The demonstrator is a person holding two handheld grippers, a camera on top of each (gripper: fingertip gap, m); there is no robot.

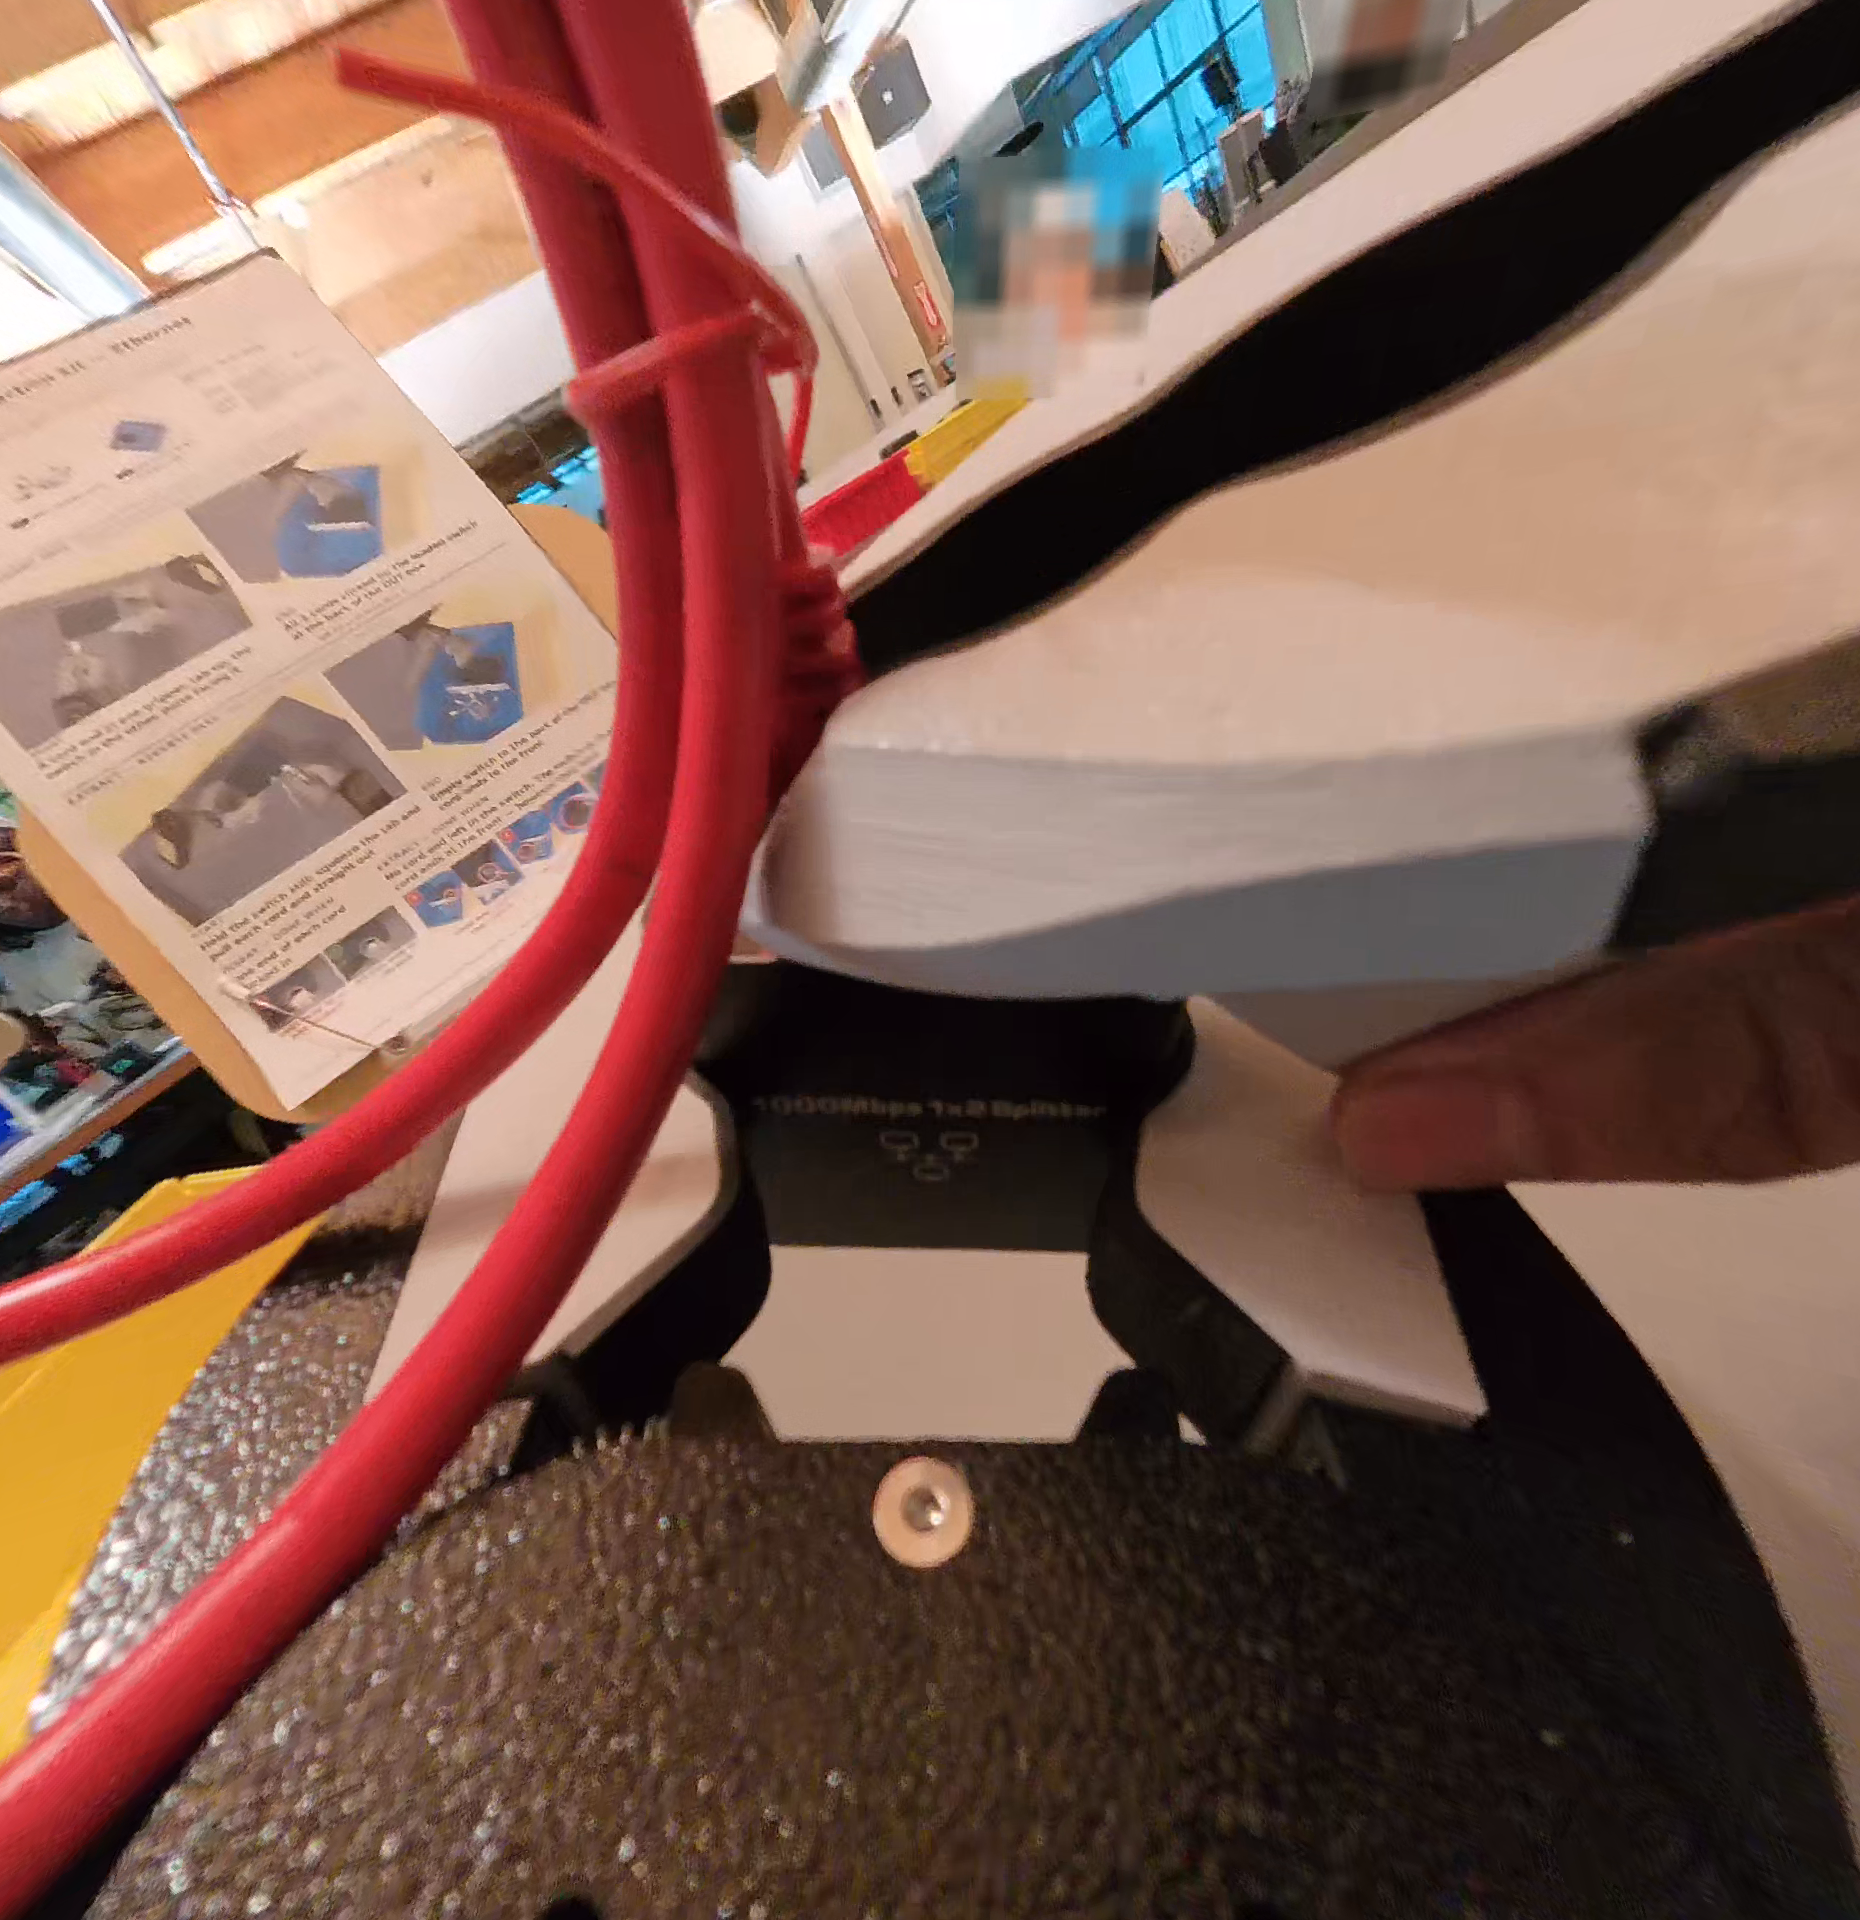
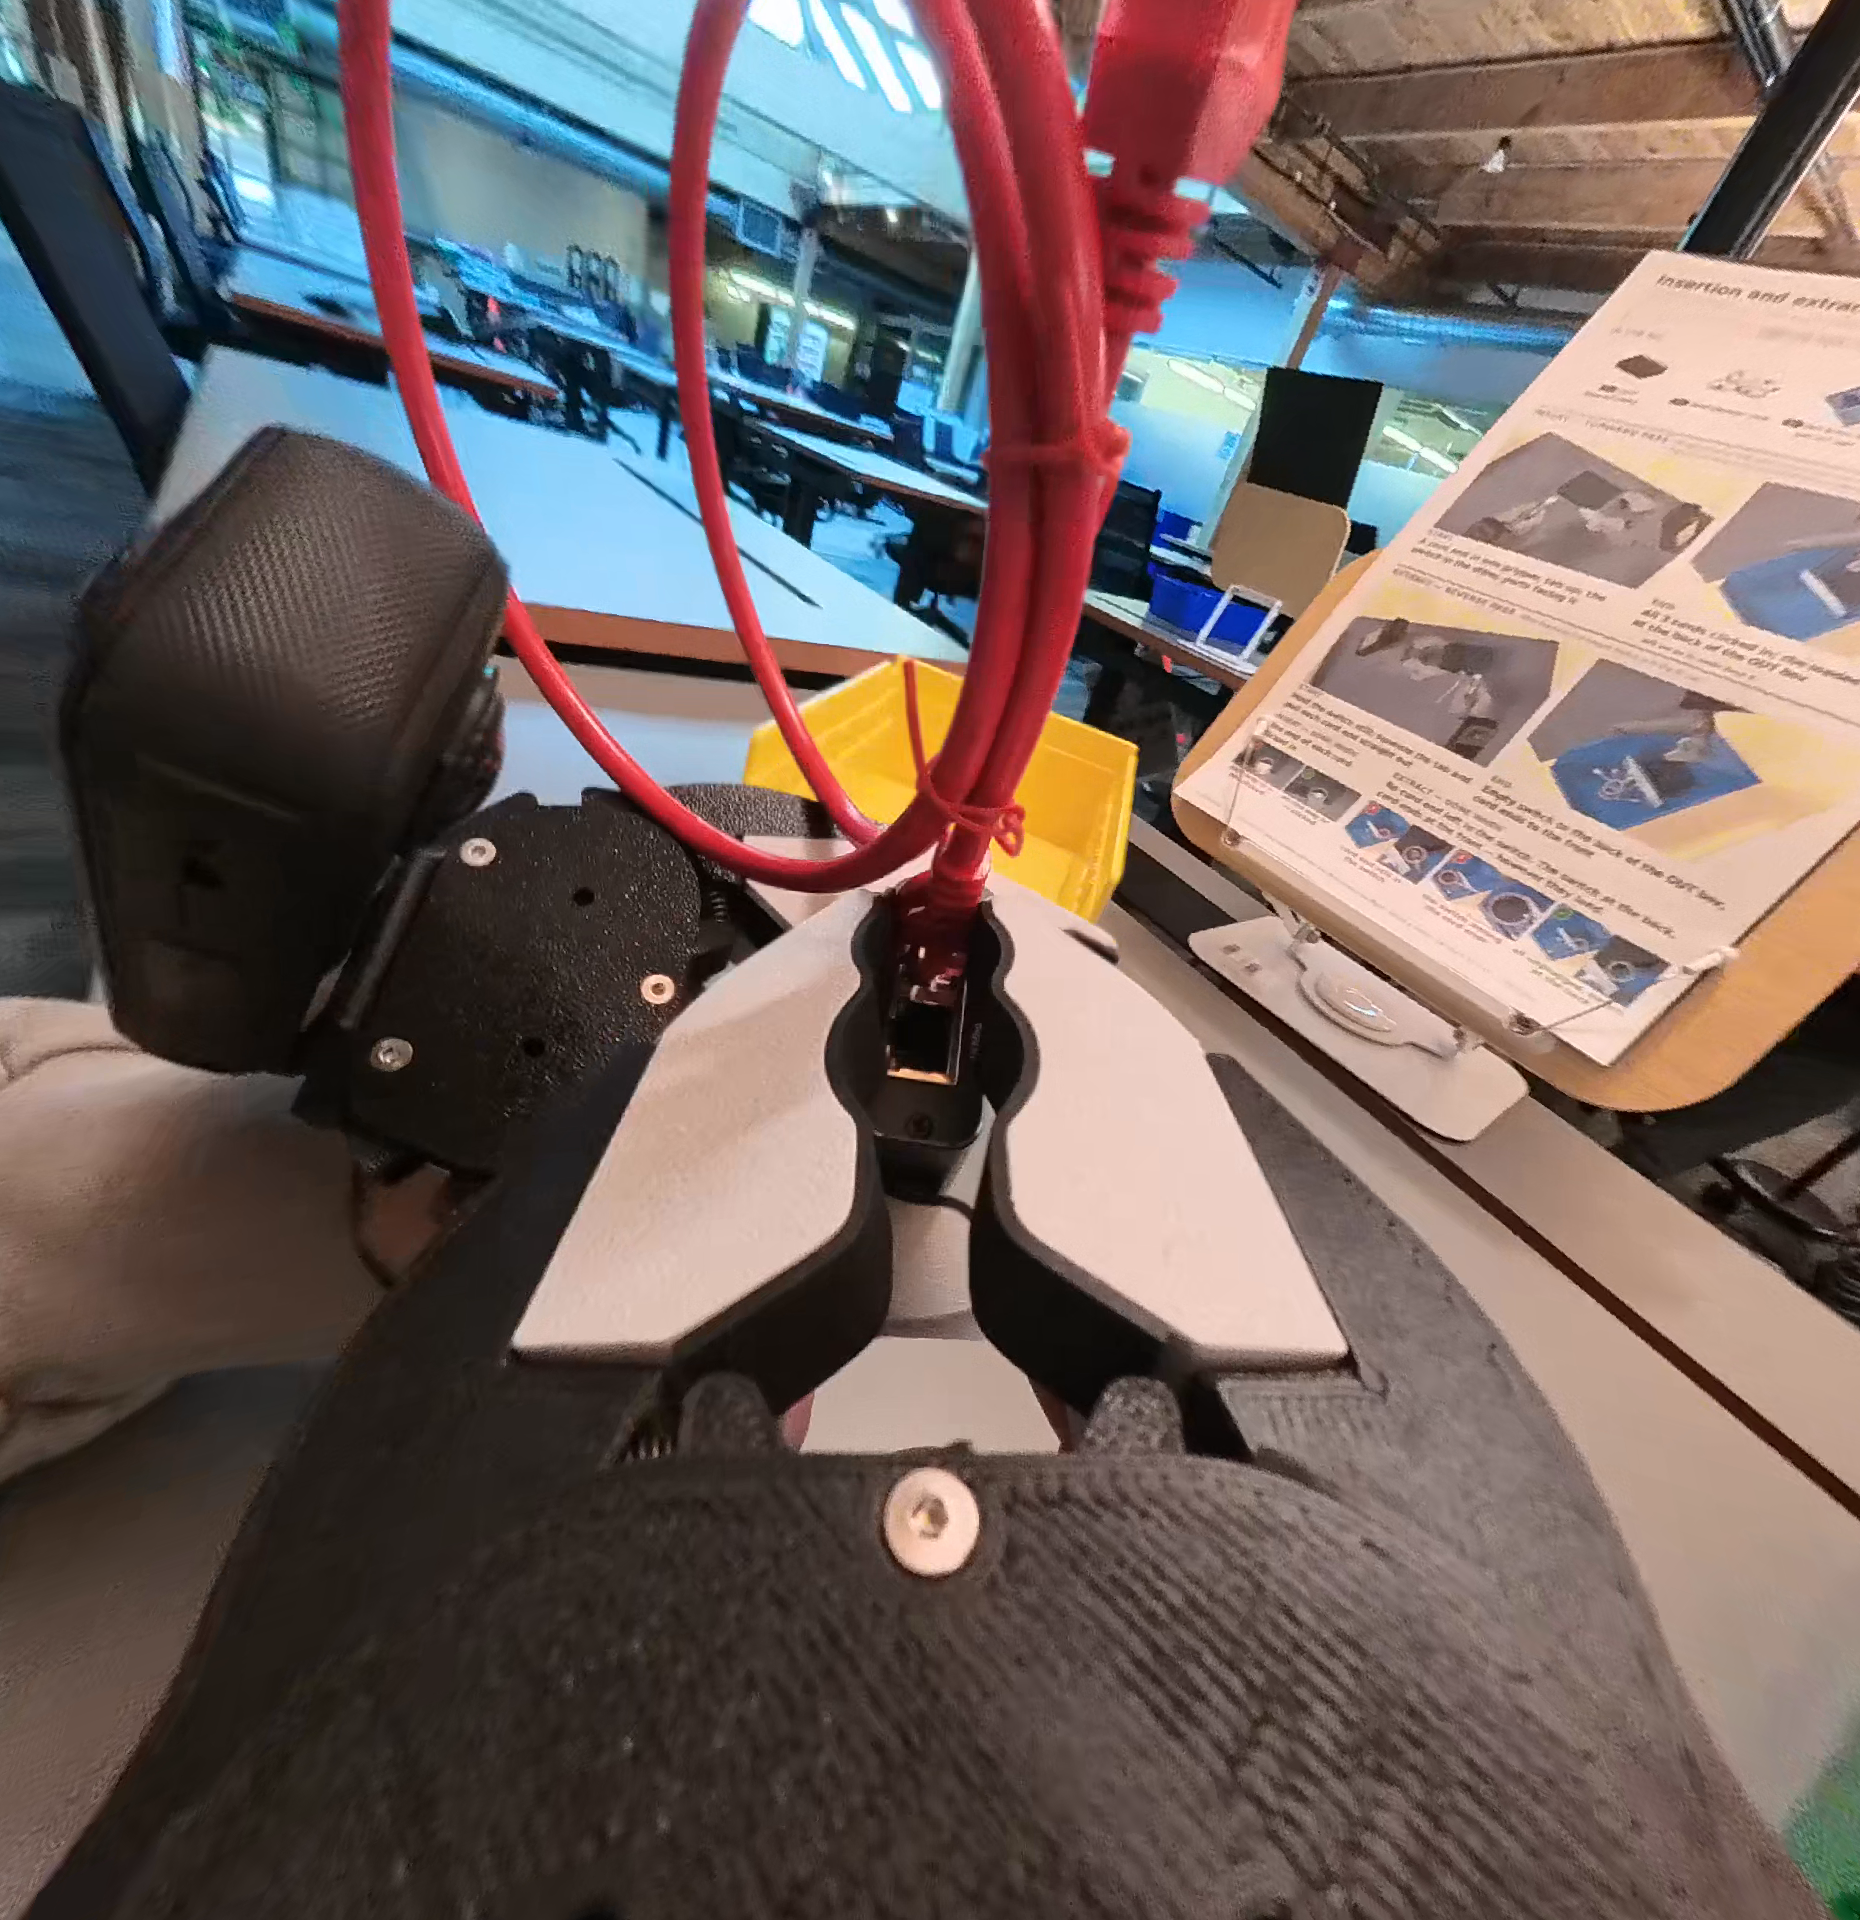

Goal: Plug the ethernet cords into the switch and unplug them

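The left hand-held gripper (image 1: 947, 1081) is clenched on a small black plastic box-shaped switch (image 1: 931, 1164), which sits dead centre between its two white finger plates, at 12 o'clock from the silver screw in the gripper's base. The switch's printed top face is turned toward the left wrist camera.

The right hand-held gripper (image 2: 931, 899) comes in from 3 o'clock in the left wrist view and lies across the top of the switch. Its white fingers are closed on the ribbed boot of a red round-jacketed ethernet cord (image 2: 1040, 520) at the plug end. In the right wrist view the switch shows through the scalloped gap between those fingers, at 12 o'clock. The red plug sits in the farther port and the nearer port beside it is open.

From the plug the cord rises toward 12 o'clock and hangs in loops bundled with thin red ties. Its other plug end dangles near 1 o'clock at the top of the right wrist view.

A person's bare fingertip (image 1: 1580, 1091) presses on a white finger plate at 3 o'clock in the left wrist view. A yellow plastic bin (image 2: 1071, 790) stands on the pale bench (image 2: 1632, 1455) just behind the cord. A printed instruction sheet (image 2: 1591, 665) leans on a wooden stand at 2 o'clock.
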